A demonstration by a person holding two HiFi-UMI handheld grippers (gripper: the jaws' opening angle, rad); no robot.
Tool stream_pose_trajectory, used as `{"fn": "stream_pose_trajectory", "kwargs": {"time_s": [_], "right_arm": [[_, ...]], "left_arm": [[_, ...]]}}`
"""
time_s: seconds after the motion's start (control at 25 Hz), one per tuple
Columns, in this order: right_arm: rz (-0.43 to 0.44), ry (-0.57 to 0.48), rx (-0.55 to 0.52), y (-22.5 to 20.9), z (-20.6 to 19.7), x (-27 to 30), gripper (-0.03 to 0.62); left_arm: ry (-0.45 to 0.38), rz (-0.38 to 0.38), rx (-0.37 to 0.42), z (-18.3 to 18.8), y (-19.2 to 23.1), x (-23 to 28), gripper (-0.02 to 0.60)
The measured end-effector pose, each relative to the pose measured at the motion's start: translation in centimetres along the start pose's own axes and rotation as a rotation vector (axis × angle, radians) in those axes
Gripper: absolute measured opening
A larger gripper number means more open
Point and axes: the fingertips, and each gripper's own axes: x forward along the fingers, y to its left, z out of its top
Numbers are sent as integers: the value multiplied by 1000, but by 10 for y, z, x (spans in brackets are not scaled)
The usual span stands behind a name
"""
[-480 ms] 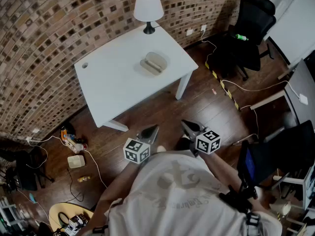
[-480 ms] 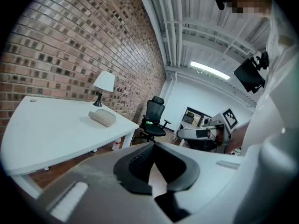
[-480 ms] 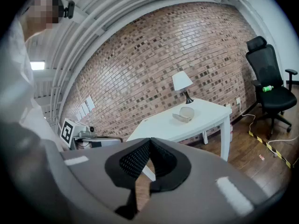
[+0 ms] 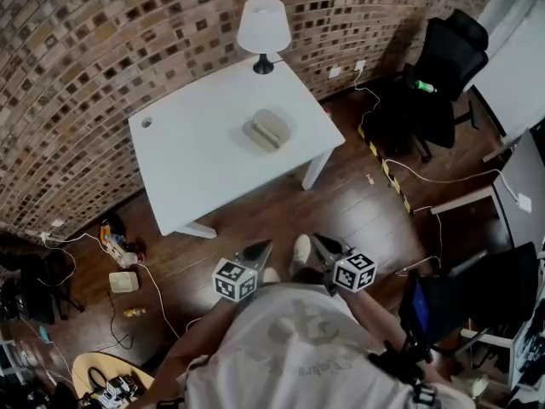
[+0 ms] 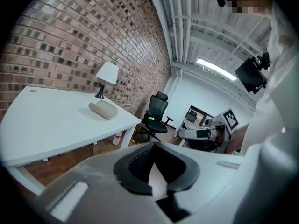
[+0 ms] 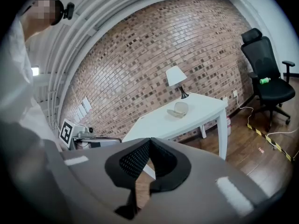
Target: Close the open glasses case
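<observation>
**Head view, looking steeply down.** The white table (image 4: 196,173) stands with its far edge along the brick wall (image 4: 77,75). Its near and right edges face the wooden floor (image 4: 341,203). The open glasses case (image 4: 268,132) lies on the tabletop right of centre, closer to the right edge than to the left, with its two halves spread apart. It sits apart from the lamp (image 4: 262,28), which stands at the far right corner. Left of the case and nearer than it, the top runs bare to its rim. A small round hole (image 4: 146,122) marks the far left corner.

**Grippers.** The left gripper (image 4: 262,247) and the right gripper (image 4: 322,242) are held side by side in front of the person's torso. Both are above the floor, well apart from the table's near edge, and point toward it and slightly down. In each gripper view the jaws stand closed, tip against tip, with no object between them. A shoe (image 4: 300,250) shows on the floor between the two grippers.

**Room for movement.** A band of floorboards separates the grippers from the table. On the right it is bounded by an office chair (image 4: 443,71) and trailing cables (image 4: 409,164). On the left it is bounded by small clutter (image 4: 123,258) near the wall.
</observation>
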Motion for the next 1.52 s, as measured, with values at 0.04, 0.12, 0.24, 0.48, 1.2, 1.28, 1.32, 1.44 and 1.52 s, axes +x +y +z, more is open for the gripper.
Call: {"fn": "stream_pose_trajectory", "kwargs": {"time_s": [0.04, 0.12, 0.24, 0.48, 1.2, 1.28, 1.32, 1.44, 1.52], "right_arm": [[6, 3, 5, -5, 2, 4, 8], [21, 1, 9, -14, 9, 12, 8], [45, -2, 9, -25, 26, 28, 8], [80, 14, 15, -61, 54, 47, 8], [124, 51, 82, -156, 107, 65, 8], [129, 52, 89, -160, 111, 70, 8], [132, 53, 91, -162, 112, 73, 8], [144, 57, 95, -162, 114, 84, 8], [156, 61, 94, -160, 113, 90, 8]], "left_arm": [[1, 7, -2, 3, 3, 4, 6], [2, 17, 1, 12, 8, 13, 6], [8, 24, 16, 29, 13, 31, 6], [16, 24, 38, 58, 16, 74, 6], [62, 83, 58, 105, 22, 164, 6], [64, 99, 57, 111, 29, 164, 6], [64, 109, 56, 114, 33, 164, 6], [71, 131, 50, 116, 41, 161, 6], [79, 135, 48, 115, 46, 161, 6]]}}
